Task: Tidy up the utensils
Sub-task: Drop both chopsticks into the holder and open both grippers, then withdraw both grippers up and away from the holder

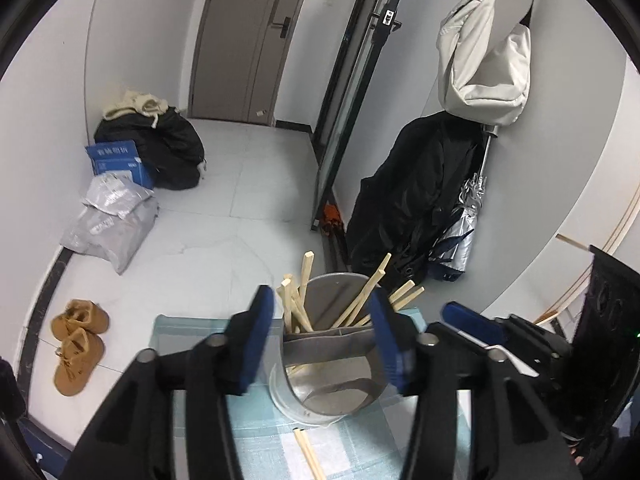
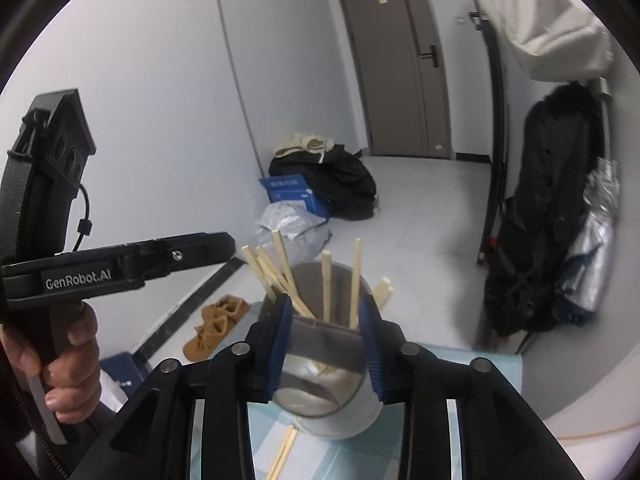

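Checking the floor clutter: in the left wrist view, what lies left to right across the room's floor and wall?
Brown shoes → grey parcels → blue box → black bag → door → black coat → umbrella.

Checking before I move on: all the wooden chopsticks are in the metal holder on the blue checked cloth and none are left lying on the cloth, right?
Not quite. The wooden chopsticks do stand in the metal holder on the blue checked cloth, but a loose pair of chopsticks lies on the cloth in front of the holder, as the left wrist view shows.
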Tool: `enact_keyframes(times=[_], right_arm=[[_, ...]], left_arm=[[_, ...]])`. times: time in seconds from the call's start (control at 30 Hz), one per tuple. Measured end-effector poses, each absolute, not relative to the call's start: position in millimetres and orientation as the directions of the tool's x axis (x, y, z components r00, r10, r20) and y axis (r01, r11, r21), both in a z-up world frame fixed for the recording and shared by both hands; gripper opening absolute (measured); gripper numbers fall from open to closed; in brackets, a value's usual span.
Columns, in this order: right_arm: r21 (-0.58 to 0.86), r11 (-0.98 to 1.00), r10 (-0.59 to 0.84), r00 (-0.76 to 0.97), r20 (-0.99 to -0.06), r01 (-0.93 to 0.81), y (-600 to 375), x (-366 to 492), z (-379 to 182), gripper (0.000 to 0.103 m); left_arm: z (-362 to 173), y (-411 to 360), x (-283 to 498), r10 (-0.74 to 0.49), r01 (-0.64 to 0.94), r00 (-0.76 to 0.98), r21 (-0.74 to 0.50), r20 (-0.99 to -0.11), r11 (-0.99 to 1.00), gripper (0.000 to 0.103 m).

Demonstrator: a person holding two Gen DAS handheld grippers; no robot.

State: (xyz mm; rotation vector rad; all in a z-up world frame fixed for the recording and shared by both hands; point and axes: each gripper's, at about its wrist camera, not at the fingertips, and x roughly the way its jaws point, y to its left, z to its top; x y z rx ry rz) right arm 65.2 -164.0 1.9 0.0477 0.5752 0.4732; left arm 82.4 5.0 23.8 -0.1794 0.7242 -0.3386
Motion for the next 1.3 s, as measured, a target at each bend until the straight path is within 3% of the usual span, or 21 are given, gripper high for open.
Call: enact_keyframes(times=[0.1, 0.17, 0.4, 0.57, 0.7, 0.83, 1.3], right_arm=[[0.180, 0.900, 0.431, 0.751, -0.501, -0.397, -171.2, 55.2, 6.7, 0.039], [0.175, 0.911, 0.410, 0.771, -0.488, -0.374, -180.3, 46.0, 11.6, 0.048], [0.166, 0.939, 0.344, 0.829, -0.441, -0.302, -208.4, 16.3, 19.8, 0.052], [0.180, 0.933, 0.359, 0.860, -0.363, -0.313, -212.8, -8.2, 32.2, 0.067], [0.180, 0.924, 0.380, 0.874, -0.305, -0.339, -207.0, -30.9, 40.6, 0.072], [0.177, 0.923, 0.381, 0.884, -0.271, -0.343, -202.4, -46.7, 42.9, 0.080], [0.195, 0.925, 0.368, 0.894, -0.255, -0.326, -192.3, -70.5, 27.2, 0.091]], left_arm=[[25.1, 3.9, 77.6, -0.356, 0.237, 0.705, -0.269, -0.614, 0.934, 0.048], [28.0, 5.2, 71.2, -0.335, 0.217, 0.718, -0.261, -0.610, 0.941, 0.057], [38.6, 3.4, 48.6, -0.248, 0.151, 0.770, -0.209, -0.589, 0.966, 0.075], [45.5, 6.0, 26.9, -0.209, 0.099, 0.801, -0.219, -0.561, 0.971, 0.087], [49.2, 8.2, 11.7, -0.171, 0.073, 0.834, -0.202, -0.524, 0.977, 0.097], [48.8, 11.4, -1.1, -0.143, 0.053, 0.862, -0.194, -0.487, 0.980, 0.099], [32.4, 9.9, -23.8, -0.105, 0.036, 0.897, -0.164, -0.429, 0.986, 0.102]])
